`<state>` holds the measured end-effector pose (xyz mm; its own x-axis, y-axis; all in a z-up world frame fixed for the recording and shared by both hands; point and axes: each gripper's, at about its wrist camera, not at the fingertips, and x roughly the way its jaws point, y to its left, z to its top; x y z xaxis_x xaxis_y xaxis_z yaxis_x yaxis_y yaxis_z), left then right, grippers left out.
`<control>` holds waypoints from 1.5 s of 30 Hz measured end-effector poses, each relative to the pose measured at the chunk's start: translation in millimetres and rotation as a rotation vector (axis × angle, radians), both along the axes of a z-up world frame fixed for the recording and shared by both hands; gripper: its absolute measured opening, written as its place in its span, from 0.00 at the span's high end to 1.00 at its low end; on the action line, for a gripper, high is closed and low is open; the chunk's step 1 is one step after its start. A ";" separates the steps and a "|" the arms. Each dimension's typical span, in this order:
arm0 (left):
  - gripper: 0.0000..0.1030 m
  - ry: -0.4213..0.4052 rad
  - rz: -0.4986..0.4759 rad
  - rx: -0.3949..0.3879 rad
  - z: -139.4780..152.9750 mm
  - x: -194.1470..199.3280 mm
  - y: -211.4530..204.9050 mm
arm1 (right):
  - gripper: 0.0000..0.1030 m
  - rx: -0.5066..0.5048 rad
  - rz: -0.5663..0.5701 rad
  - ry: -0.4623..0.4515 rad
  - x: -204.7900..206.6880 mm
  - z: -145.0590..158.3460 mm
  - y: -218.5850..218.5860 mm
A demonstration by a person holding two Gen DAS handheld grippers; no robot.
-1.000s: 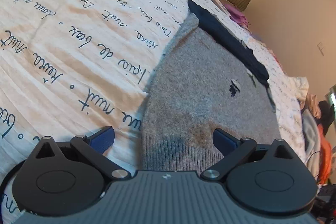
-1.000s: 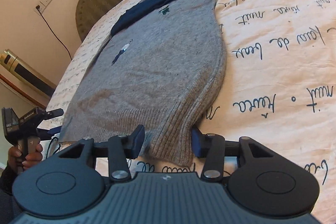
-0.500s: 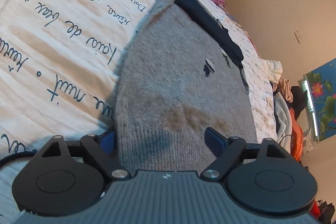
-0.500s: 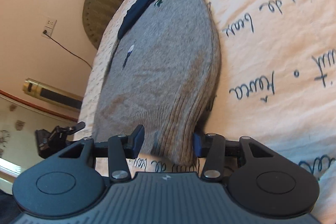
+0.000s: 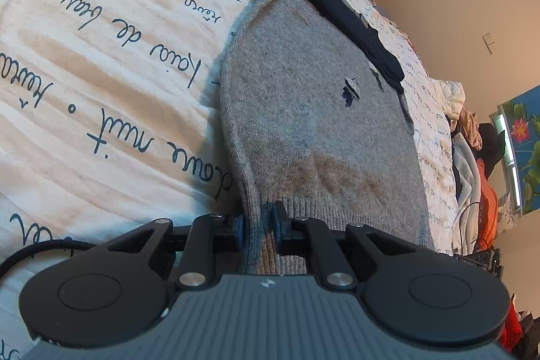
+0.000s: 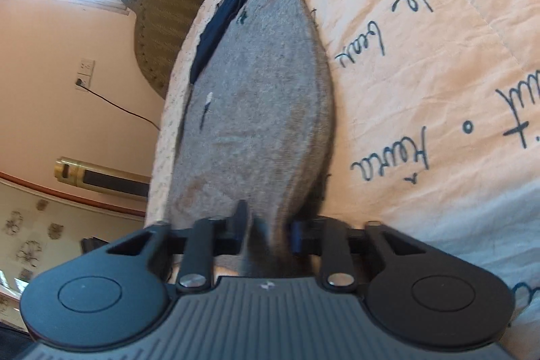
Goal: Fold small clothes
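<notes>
Bedspread (image 5: 101, 63) script — "nuit", "de"

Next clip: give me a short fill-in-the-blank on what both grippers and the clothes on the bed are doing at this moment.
1. The left gripper is shut on the ribbed hem of the ____ sweater.
2. The right gripper is pinching the ____ garment.
3. A folded ____ garment lies along the sweater's far end.
4. Everything rests on a cream bedspread printed with handwritten ____.

Missing words: grey; same; navy; words
</notes>
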<state>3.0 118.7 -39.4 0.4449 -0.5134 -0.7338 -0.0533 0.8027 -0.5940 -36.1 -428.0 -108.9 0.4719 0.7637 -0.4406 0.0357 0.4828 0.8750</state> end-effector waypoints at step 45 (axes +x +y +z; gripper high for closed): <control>0.98 -0.299 0.186 -0.018 53.1 402.7 -48.0 | 0.92 0.181 -0.286 -0.156 402.2 34.8 -48.8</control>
<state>405.7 70.7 13.6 0.7262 -0.4149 -0.5483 -0.0191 0.7849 -0.6193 366.1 -476.8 -74.1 0.7285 0.6500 -0.2164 0.0059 0.3099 0.9508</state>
